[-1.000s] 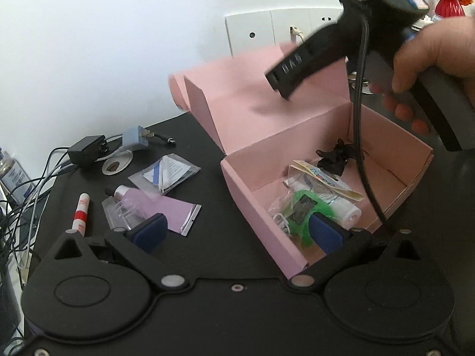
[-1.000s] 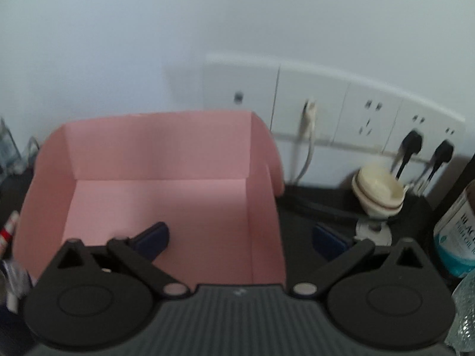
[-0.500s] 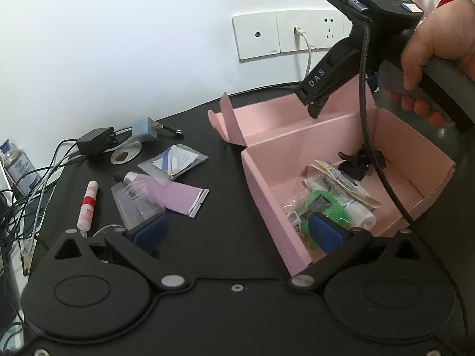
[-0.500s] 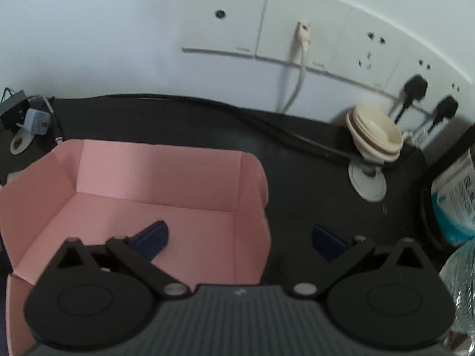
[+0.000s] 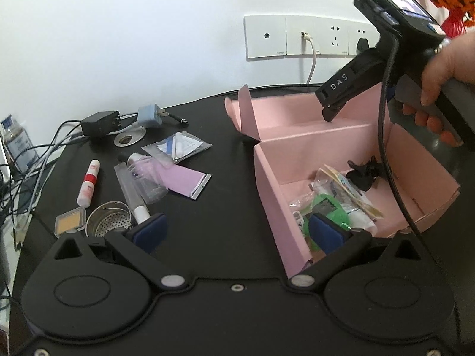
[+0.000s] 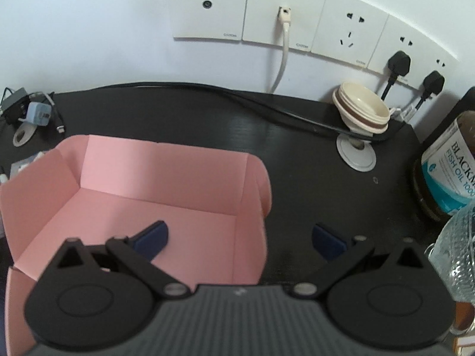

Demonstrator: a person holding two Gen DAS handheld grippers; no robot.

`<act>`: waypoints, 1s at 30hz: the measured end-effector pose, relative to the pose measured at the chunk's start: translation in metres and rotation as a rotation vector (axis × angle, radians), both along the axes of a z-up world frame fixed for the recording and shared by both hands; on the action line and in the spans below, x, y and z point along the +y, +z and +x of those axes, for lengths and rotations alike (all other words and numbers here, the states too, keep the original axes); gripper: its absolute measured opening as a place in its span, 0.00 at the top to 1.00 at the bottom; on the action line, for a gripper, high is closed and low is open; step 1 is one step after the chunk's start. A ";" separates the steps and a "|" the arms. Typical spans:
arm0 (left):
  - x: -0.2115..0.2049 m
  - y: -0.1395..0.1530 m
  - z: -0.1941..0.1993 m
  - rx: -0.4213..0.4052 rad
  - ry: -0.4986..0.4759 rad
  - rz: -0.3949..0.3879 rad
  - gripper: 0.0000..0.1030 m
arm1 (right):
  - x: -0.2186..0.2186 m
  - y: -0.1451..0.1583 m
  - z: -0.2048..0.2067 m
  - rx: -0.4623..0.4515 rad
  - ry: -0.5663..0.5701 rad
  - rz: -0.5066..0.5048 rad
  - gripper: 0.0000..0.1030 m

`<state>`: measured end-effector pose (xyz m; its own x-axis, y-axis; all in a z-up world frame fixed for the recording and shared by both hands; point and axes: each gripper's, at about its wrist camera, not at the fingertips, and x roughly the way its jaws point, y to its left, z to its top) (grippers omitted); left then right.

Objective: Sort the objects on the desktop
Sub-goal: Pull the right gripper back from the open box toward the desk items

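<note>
"DAS" reads in white letters on the black finger arm of the right gripper; the brown bottle at the desk's right edge carries a teal label reading "BLACKM…", "FISH OIL", "100…", cut off by the frame; small print on the wall socket plates is illegible.

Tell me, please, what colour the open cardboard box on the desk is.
The box is pale pink inside and out, clearest in the left wrist view.
</note>
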<state>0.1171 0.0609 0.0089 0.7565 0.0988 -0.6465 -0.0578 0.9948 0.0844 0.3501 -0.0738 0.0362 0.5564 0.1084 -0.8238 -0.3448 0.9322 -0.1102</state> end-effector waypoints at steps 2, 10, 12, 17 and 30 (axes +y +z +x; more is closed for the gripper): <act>0.003 0.007 -0.005 -0.033 0.000 -0.025 0.00 | -0.002 0.003 -0.002 -0.027 -0.011 0.022 0.01; 0.017 0.030 -0.034 -0.135 0.018 -0.094 0.00 | -0.013 0.027 -0.026 -0.185 0.024 0.132 0.01; 0.022 0.031 -0.042 -0.141 0.022 -0.107 0.00 | -0.016 0.034 -0.031 -0.213 0.030 0.152 0.01; 0.036 0.025 -0.062 -0.123 0.046 -0.136 0.00 | -0.023 0.050 -0.046 -0.253 0.026 0.226 0.01; 0.068 0.003 -0.095 -0.054 0.056 -0.150 0.00 | 0.007 0.052 -0.106 -0.286 0.152 0.253 0.01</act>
